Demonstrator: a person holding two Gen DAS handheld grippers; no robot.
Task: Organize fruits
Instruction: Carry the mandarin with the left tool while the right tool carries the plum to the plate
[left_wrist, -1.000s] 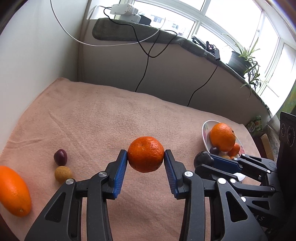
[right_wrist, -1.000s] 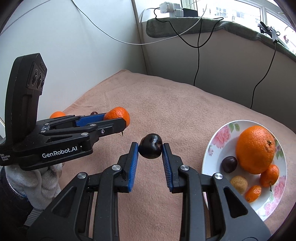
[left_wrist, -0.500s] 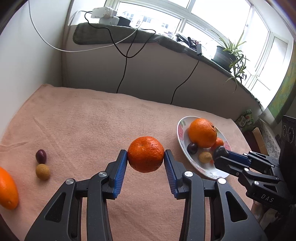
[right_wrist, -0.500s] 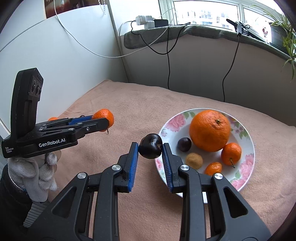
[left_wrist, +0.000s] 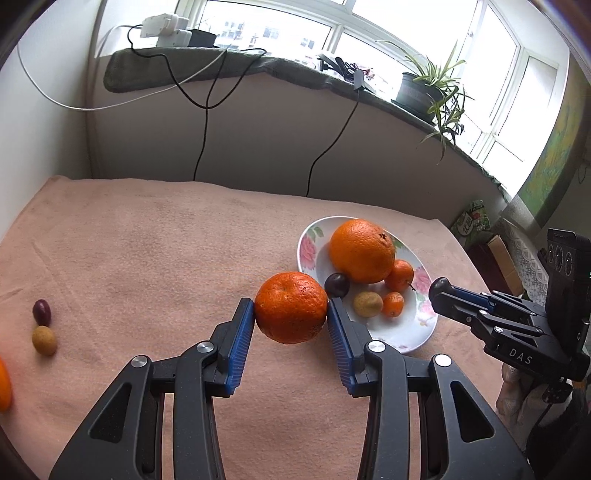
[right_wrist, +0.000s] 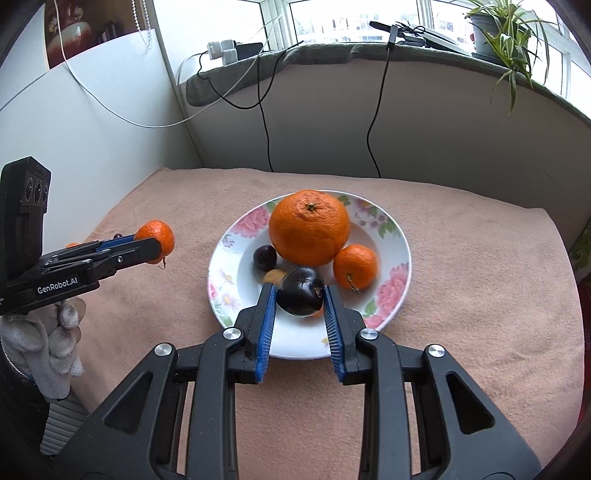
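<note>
Soft daylight is admitted through the overexposed, blown-out white-framed windows (left_wrist: 369, 33); shadows are kept faint, focus is held sharp, and edges are bent and darkened by fisheye distortion.

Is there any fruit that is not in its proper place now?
Yes. A dark plum, a tan fruit and an orange fruit lie loose on the blanket, far from the plate.

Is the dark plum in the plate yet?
Not yet: the dark round plum is clamped in the right gripper above the flowered white plate.

Orange fruit (left_wrist: 3, 384) at left edge, mostly cut off
</note>
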